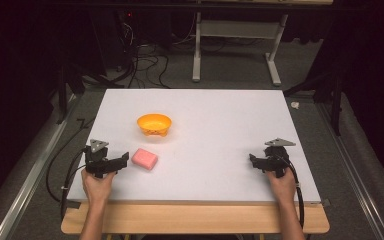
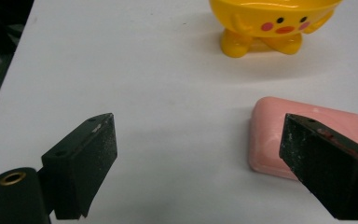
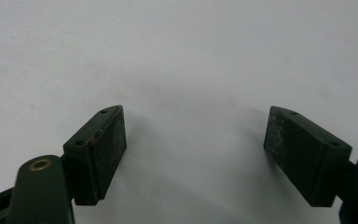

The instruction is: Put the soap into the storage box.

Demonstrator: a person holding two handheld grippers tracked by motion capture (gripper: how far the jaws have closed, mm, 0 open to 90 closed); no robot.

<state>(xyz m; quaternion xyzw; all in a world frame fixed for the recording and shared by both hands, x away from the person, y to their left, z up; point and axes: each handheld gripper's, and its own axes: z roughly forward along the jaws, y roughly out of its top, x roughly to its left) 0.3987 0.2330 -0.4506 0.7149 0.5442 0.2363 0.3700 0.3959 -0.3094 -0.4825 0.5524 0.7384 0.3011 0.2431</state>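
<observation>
Table (image 1: pixel 205 165): white top, wooden front edge.
Left gripper (image 1: pixel 122 159): held at the table's near left, jaws spread wide, nothing between them.
Soap (image 1: pixel 144 158): pink bar, flat on the table just beside the left gripper, its near end partly behind one jaw in the left gripper view.
Bowl (image 1: pixel 154 123): yellow, face painted on it, beyond the soap.
Right gripper (image 1: pixel 254 160): near right, jaws spread over bare table.

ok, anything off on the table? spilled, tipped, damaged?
Nothing stands out. The yellow bowl stands upright on its feet, the pink soap bar lies flat on the white table in front of it. The left gripper is open beside the soap, not touching; the right gripper is open over bare table.
</observation>
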